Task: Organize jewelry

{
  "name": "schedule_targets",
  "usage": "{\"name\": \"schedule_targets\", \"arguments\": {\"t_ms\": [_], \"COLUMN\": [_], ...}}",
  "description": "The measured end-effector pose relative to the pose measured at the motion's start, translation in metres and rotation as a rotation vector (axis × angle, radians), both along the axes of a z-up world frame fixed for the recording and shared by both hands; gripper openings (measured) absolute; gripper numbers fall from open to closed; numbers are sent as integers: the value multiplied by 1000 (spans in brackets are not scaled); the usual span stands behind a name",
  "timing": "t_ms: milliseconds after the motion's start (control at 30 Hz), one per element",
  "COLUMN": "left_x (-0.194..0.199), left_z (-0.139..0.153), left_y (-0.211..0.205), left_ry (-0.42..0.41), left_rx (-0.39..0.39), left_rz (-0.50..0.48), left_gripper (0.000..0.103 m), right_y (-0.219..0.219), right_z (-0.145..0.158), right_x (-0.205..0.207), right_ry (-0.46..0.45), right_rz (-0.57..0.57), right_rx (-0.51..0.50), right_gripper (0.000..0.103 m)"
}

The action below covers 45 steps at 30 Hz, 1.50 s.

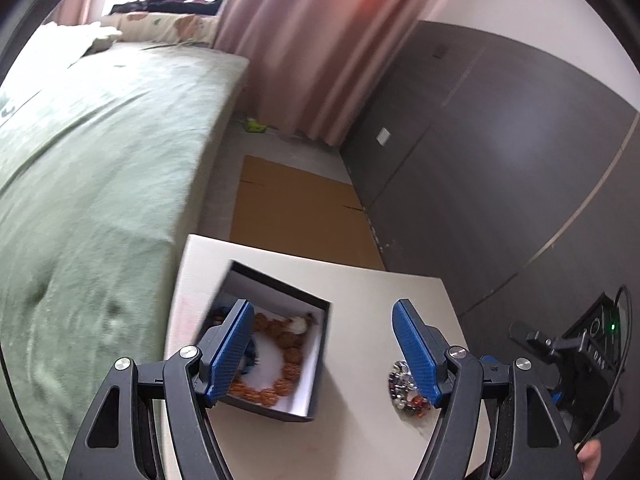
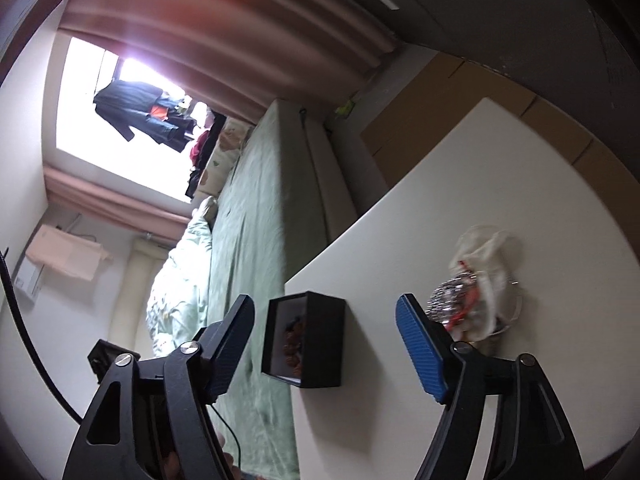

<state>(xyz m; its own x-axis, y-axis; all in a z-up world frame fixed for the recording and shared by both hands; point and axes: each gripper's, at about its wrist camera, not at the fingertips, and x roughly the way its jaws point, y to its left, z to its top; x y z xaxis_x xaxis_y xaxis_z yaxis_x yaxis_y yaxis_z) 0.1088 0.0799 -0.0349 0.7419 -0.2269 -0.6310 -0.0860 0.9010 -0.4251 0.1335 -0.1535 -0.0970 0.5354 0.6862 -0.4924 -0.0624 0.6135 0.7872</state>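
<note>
A black box with a white lining sits on the white table. Inside it lie an orange-brown bead bracelet and something dark blue. My left gripper is open and empty above the table, its left finger over the box. A sparkly multicoloured bracelet lies right of the box, by the right finger. In the right wrist view, which is rolled sideways, my right gripper is open and empty. The box shows between its fingers, and a heap of shiny jewelry with a clear bag lies beyond the right finger.
A bed with a green cover runs along the table's left side. Flat cardboard lies on the floor beyond the table. A dark wardrobe stands on the right and pink curtains hang behind. The other gripper's body shows at the right.
</note>
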Motion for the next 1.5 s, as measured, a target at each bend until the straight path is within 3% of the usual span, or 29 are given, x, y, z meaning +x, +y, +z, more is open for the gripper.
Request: {"name": "schedule_targets", "arguments": {"t_ms": [200, 367, 600, 833, 1300, 1467, 1500], "left_x": [9, 21, 37, 52, 69, 72, 73], "left_z": [-7, -16, -43, -64, -103, -110, -110], "left_y": [-39, -77, -116, -145, -186, -180, -176], "left_ry": [15, 34, 91, 135, 220, 238, 242], "left_rx": [45, 117, 157, 196, 259, 223, 198], "left_rz": [-66, -130, -199, -244, -303, -296, -289], "left_gripper": [72, 72, 55, 46, 45, 44, 40], "right_y": [-24, -44, -70, -85, -101, -105, -105], "right_z": [-2, -12, -35, -38, -38, -36, -36], "right_x": [-5, -6, -8, -8, -12, -12, -12], "right_ry": [28, 108, 222, 240, 252, 248, 248], "right_rz": [-38, -81, -125, -138, -148, -155, -156], "right_rx": [-27, -81, -41, 2, 61, 59, 58], "right_gripper": [84, 84, 84, 80, 80, 80, 80]}}
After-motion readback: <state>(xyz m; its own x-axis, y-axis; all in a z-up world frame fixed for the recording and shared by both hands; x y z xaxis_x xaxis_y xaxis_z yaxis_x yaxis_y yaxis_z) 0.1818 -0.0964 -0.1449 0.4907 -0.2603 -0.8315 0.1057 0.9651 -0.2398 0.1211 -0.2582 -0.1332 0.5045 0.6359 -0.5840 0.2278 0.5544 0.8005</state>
